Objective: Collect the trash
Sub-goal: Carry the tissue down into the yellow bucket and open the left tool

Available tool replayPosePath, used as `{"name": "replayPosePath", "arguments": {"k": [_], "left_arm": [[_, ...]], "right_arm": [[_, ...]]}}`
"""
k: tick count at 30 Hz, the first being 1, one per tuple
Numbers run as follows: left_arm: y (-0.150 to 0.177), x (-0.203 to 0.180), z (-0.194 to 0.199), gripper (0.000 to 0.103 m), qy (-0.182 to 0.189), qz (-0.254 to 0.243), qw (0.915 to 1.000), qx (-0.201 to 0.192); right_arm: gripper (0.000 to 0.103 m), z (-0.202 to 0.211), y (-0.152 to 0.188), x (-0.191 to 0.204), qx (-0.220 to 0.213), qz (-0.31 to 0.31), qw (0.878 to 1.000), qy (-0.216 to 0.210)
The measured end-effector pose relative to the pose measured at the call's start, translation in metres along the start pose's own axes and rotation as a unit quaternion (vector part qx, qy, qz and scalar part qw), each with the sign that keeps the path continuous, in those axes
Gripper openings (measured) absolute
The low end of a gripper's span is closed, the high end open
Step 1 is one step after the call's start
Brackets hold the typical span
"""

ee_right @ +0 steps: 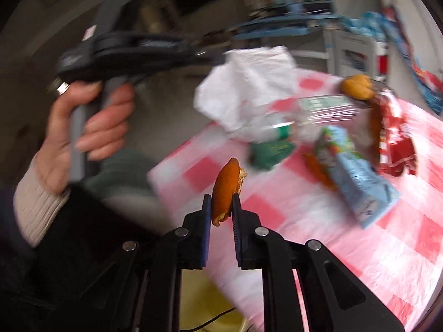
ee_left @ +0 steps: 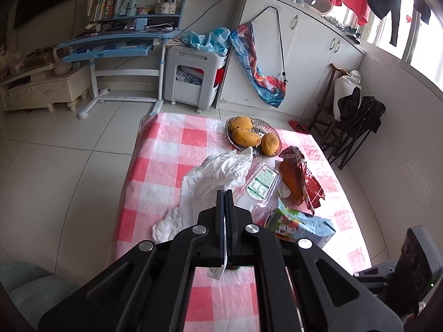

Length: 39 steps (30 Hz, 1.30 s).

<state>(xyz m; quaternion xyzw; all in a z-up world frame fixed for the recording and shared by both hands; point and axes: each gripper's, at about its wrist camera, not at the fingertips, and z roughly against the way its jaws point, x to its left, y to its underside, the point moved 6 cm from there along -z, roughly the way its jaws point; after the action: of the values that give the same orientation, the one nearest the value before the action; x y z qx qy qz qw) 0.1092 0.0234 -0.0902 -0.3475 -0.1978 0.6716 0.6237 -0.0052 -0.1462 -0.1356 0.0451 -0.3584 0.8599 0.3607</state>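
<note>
Both grippers loaded: white bag on the left, orange peel on the right.

Pink-checked table in a tiled room with a blue desk far left; the largest piece, the crumpled bag, hangs from the left gripper, jaws pressed together on its edge — light, limp, slippery film, so hold a bunched fold. Carton, red wrapper and clear tray lie near right, light and crushable; mangoes sit on a dish beyond. Right gripper pinches the peel above the near table edge — soft, probably slick, best gripped mid-strip. That view is blurred.
</note>
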Motion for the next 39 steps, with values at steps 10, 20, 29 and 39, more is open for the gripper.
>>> {"name": "replayPosePath", "arguments": {"k": [10, 20, 29, 39], "left_arm": [[0.055, -0.006, 0.029, 0.002, -0.004, 0.01, 0.9999, 0.013], [0.141, -0.022, 0.064, 0.002, 0.006, 0.027, 0.9981, 0.055], [0.22, -0.043, 0.094, 0.002, 0.03, 0.032, 0.9932, 0.107], [0.273, -0.066, 0.076, 0.002, 0.042, 0.005, 0.9817, 0.186]], "right_arm": [[0.019, -0.028, 0.076, 0.08, 0.14, 0.08, 0.98, -0.12], [0.064, -0.005, 0.071, 0.061, 0.082, 0.062, 0.994, -0.021], [0.066, 0.011, 0.075, 0.066, 0.043, 0.033, 0.998, 0.019], [0.07, -0.003, 0.111, 0.071, 0.117, 0.108, 0.982, 0.099]]}}
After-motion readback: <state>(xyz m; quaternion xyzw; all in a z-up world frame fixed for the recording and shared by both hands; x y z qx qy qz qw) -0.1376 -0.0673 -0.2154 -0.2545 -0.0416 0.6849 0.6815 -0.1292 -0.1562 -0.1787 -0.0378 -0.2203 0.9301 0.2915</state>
